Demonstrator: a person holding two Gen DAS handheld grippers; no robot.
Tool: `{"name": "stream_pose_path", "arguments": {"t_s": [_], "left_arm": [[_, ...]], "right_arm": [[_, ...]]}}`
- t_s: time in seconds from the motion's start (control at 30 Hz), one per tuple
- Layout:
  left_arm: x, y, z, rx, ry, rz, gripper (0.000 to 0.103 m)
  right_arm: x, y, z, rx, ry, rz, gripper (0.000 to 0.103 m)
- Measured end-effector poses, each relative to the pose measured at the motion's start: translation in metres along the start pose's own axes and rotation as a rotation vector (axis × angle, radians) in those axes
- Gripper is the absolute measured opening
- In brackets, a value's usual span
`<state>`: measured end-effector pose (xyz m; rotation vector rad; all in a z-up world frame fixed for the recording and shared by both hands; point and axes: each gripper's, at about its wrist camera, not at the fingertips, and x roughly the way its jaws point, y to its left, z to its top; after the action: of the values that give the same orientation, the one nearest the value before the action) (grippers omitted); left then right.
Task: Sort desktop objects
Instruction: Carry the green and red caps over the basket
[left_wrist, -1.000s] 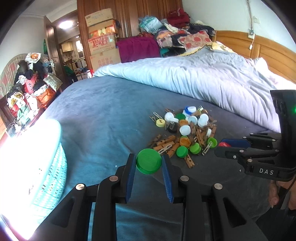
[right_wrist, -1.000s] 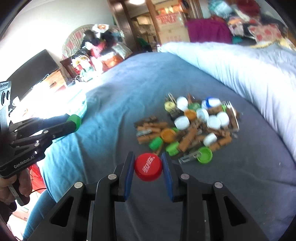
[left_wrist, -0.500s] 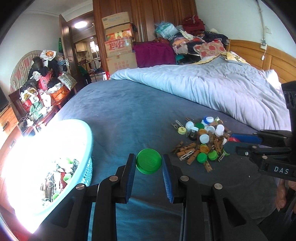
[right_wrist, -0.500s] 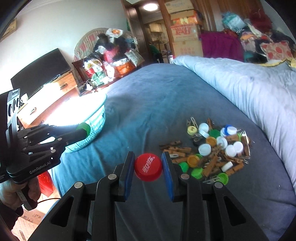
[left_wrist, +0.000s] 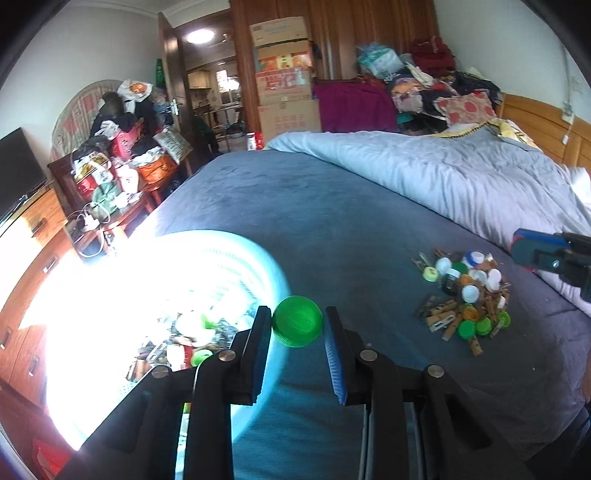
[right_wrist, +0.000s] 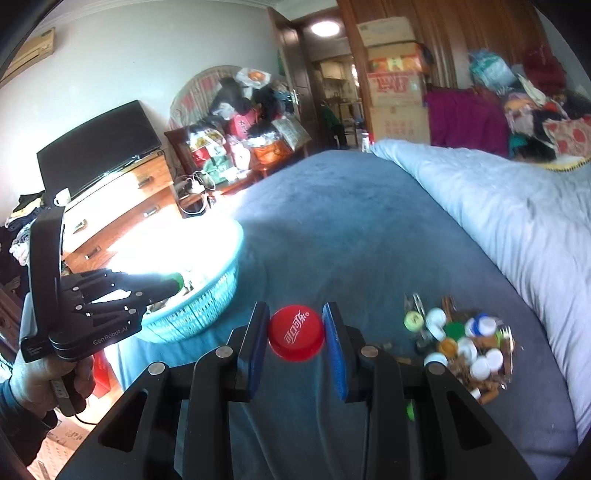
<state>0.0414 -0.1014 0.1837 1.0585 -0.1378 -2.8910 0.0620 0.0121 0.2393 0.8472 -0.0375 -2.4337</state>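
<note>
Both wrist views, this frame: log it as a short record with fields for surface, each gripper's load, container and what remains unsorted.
surface: blue bedspread
left gripper: shut on green cap, at the basket rim
right gripper: shut on red cap, above the bedspread, beside the basket
container: turquoise basket, inside overexposed; some caps visible in the left wrist view
unsorted: pile of caps and clothespins on the bedspread
</note>
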Motion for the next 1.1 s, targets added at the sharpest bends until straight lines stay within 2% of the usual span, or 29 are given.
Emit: {"name": "stream_pose_path", "arguments": {"t_s": [0.37, 0.63, 0.8, 0.93, 1.1], "left_arm": [[-0.003, 0.079, 0.016, -0.068, -0.008, 0.094, 0.030], [-0.003, 0.132, 0.015, -0.116, 0.021, 0.126, 0.030], [0.002, 0.156, 0.013, -0.121, 0.054, 0.134, 0.030], [0.010, 0.169, 0.013, -0.127, 0.093, 0.113, 0.030], [0.023, 0.175, 0.006, -0.175, 0.155, 0.048, 0.030]], "right_arm": [[0.025, 0.048, 0.053, -0.095, -0.017, 0.040, 0.030], [0.049, 0.086, 0.082, -0.149, -0.015, 0.084, 0.030], [0.068, 0.108, 0.097, -0.179, 0.020, 0.125, 0.030], [0.084, 0.118, 0.109, -0.199, 0.057, 0.156, 0.030], [0.111, 0.122, 0.119, -0.130, 0.152, 0.282, 0.030]]}}
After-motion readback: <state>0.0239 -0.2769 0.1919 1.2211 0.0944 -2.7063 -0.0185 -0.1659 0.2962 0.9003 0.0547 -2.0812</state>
